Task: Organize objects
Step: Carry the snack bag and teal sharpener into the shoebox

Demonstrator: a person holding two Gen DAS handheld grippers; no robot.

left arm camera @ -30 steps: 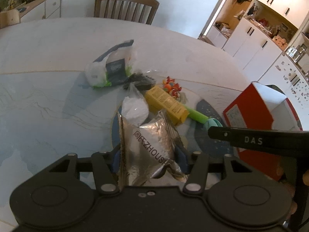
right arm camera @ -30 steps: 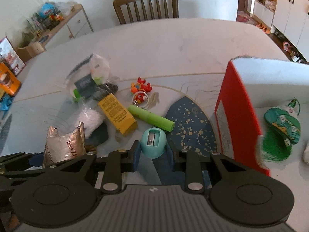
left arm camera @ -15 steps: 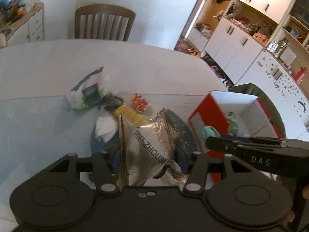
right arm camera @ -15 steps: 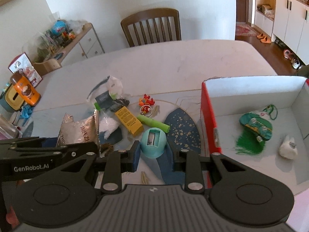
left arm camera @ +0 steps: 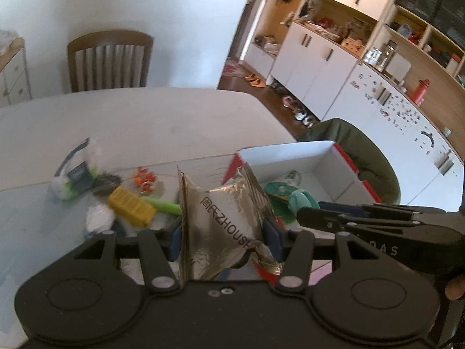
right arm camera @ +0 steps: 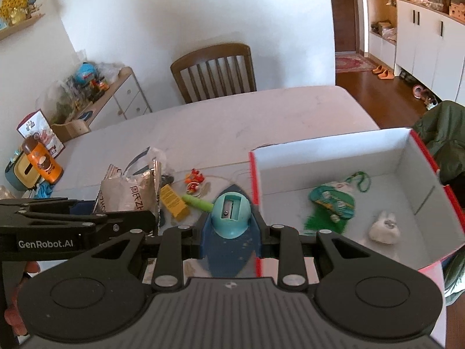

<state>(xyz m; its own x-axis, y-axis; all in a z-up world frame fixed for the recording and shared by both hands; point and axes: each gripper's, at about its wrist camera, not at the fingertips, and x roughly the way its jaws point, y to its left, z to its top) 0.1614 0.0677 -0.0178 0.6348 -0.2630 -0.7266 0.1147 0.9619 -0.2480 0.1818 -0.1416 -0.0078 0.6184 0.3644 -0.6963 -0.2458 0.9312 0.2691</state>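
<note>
Raised higher than a second ago and carried toward the box, both loads now level with its red wall instead of low over the clutter. Left tongs (left arm camera: 223,232) closed on a crumpled silver foil pouch (left arm camera: 223,212), gripped near its lower part, the sheet standing upright and fanning out above the blue pads. Right tongs (right arm camera: 231,226) closed on a teal egg-shaped pencil sharpener (right arm camera: 231,213), blade slot facing up. Just ahead and to the right of both: an open red box (right arm camera: 418,209) with white inside, long axis running away to the right, near corner almost under the sharpener. Right tongs judged nearer to the opening; left tongs placed further to the left, with the red wall between pouch and interior. Already in the box: a green pouch with cord (right arm camera: 331,206) and a small white object (right arm camera: 382,228). Behind on the desk (right arm camera: 261,110), not yet sorted: yellow packet (right arm camera: 174,202), green stick (right arm camera: 197,202), orange toy (right arm camera: 194,179), clear plastic bag (left arm camera: 77,174), and a dark blue speckled mat (right arm camera: 229,257) under the right tongs. Pouch bottom hidden behind the tongs body; near wall of the box cut off by the frame; background blurred by motion, small white object hard to identify.
</note>
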